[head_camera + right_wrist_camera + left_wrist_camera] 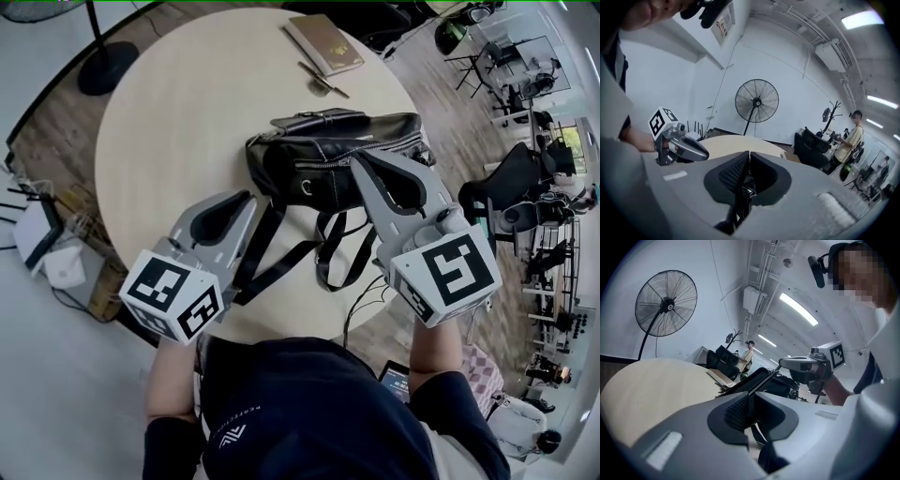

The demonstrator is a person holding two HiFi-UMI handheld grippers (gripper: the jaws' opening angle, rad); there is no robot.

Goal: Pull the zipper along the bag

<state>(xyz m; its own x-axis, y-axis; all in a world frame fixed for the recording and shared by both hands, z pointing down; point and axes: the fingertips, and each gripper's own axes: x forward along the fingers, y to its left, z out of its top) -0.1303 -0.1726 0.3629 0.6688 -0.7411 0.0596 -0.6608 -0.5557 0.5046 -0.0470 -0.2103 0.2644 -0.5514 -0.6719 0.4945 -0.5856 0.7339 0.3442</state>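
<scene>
Black leather bag (319, 150) lies on the round table (178, 112), right of centre. Its straps (281, 253) trail over the near edge.

Right gripper (358, 161): tips are down on the near face of the bag, toward its right half. In the right gripper view the pads are closed together on a small dark piece with a metal glint (743, 187). I read this as the zipper pull, though its shape is not clear.

Left gripper (246, 199): tips sit just beside the near-left end of the bag, above the straps. In the left gripper view the jaws meet and nothing shows between the pads. The zipper track (763, 380) runs away along the bag beyond them.

A book (323, 42) and a pen (323, 80) lie at the far side of the table, well apart from the bag.

Step, as judged: the pull is gripped and the draw along the track has not visibly got far.

Next move calls for:
- a steady pull in line with the track, with the tab kept low;
- the left gripper pinning or gripping the bag's left end, since nothing is anchoring the bag and it would likely slide with the pull.
</scene>
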